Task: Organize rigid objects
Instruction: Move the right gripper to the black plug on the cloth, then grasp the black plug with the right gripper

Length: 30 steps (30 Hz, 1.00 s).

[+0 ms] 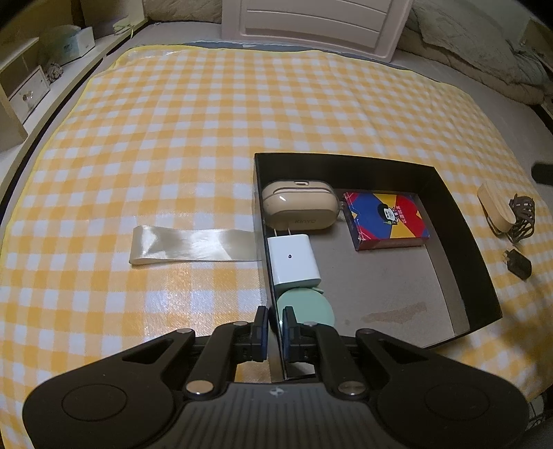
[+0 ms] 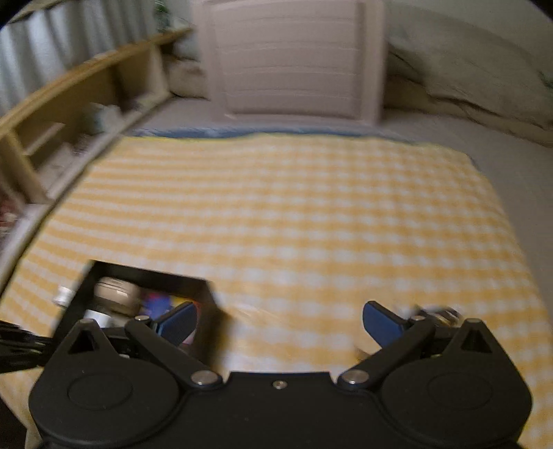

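Note:
A black open box point(image 1: 459, 228) lies on the yellow checked blanket point(image 1: 172, 138). Inside it are a beige case point(image 1: 299, 209), a white charger point(image 1: 293, 260), a colourful card box point(image 1: 385, 221) and a green round disc point(image 1: 309, 305). My left gripper point(image 1: 275, 328) is shut on the box's near left wall. Right of the box lie a wooden oval piece point(image 1: 496, 207), a dark coiled cable point(image 1: 523, 216) and a black plug point(image 1: 518, 264). My right gripper point(image 2: 280, 321) is open and empty above the blanket, right of the box point(image 2: 207, 286); that view is blurred.
A satin ribbon point(image 1: 193, 247) lies on the blanket left of the box. A white headboard point(image 1: 311, 20) stands at the far end. A wooden shelf point(image 2: 69, 110) runs along the left, and bedding point(image 1: 484, 51) is piled at the far right.

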Tool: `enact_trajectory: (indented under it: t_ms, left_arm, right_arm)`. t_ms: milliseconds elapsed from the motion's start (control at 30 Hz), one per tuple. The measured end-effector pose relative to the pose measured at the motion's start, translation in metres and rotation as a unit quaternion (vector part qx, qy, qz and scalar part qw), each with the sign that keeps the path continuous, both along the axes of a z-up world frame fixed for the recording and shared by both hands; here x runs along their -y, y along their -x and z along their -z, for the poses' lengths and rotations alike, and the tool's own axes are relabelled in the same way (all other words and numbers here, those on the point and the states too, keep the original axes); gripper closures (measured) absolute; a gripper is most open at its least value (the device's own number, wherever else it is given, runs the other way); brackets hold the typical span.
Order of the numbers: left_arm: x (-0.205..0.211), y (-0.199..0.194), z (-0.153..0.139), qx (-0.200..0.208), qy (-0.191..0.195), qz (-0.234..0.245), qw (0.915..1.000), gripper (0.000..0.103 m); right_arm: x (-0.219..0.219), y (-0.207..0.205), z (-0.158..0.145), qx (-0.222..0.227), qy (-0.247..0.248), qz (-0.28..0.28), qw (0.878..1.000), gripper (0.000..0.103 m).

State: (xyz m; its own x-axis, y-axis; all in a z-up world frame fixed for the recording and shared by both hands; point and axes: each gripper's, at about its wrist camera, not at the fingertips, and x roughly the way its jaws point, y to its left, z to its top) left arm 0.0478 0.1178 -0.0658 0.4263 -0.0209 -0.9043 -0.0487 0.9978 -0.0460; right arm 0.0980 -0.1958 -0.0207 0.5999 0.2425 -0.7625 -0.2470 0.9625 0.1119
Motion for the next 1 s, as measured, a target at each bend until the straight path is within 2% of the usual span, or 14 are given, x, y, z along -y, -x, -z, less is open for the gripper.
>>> enact_trajectory:
  t_ms: [233,367,500,633,1000]
  left_arm:
    - [0.003,0.001,0.001,0.002,-0.012,0.008,0.9999,0.095]
    - [0.003,0.001,0.002,0.003,-0.014,0.007,0.9999,0.096]
    - [0.003,0.001,0.003,0.003,-0.017,0.006,0.9998,0.096]
    - [0.002,0.002,0.003,0.004,-0.018,0.005,0.9998,0.096]
    - [0.002,0.002,0.003,0.004,-0.017,0.004,0.9998,0.096]
  right_arm:
    - [0.056,-0.01,0.035,-0.075,0.005,0.073,0.995,0.01]
    - [0.079,-0.011,0.059,-0.142,-0.025,0.121,0.982,0.019]
    - [0.086,-0.007,0.079,-0.185,-0.033,0.163,0.969,0.028]
    - [0.081,-0.006,0.094,-0.208,-0.031,0.172,0.962,0.035]
    - [0.084,-0.013,0.113,-0.232,-0.017,0.198,0.952,0.047]
